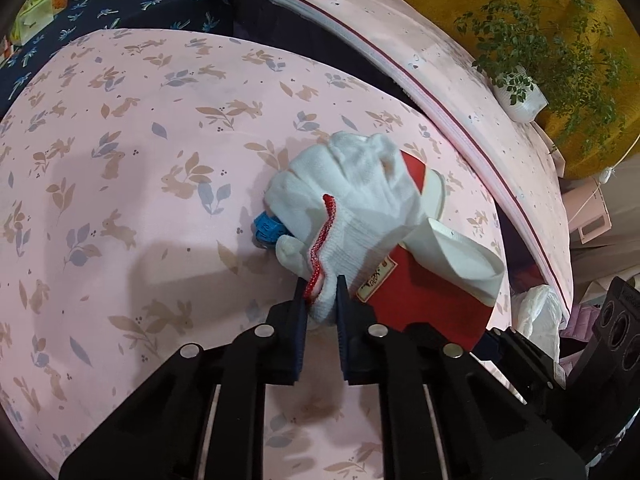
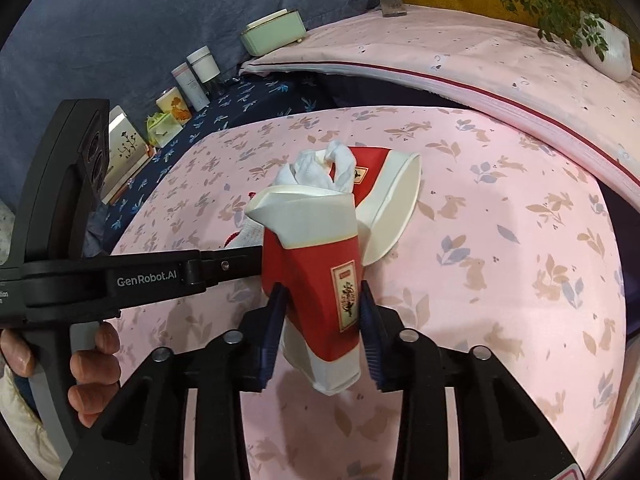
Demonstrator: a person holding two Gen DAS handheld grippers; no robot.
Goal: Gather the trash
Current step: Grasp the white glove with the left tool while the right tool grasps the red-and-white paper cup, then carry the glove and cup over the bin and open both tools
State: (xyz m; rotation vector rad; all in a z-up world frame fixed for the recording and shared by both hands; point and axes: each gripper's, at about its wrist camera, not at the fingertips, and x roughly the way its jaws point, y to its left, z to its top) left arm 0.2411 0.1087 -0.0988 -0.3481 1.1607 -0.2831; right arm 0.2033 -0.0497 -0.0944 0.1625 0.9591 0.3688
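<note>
My left gripper point(image 1: 320, 288) is shut on the cuff of a white knit glove point(image 1: 352, 196) with a red-trimmed edge, held above the pink rabbit-print bed sheet point(image 1: 140, 140). A blue object point(image 1: 269, 229) pokes out from under the glove. My right gripper point(image 2: 322, 300) is shut on a crushed red-and-white paper cup point(image 2: 316, 276); it also shows in the left wrist view point(image 1: 424, 296). White crumpled tissue point(image 2: 316, 172) sticks out of it. A second red-and-white cup point(image 2: 392, 196) lies just behind. The left gripper's body point(image 2: 132, 276) reaches in from the left.
A pink raised ledge point(image 2: 500, 60) with a potted plant point(image 2: 600, 44) runs along the back right. Bottles and boxes point(image 2: 192, 80) stand on dark blue cloth at the back left. A green box point(image 2: 274, 32) sits on the ledge.
</note>
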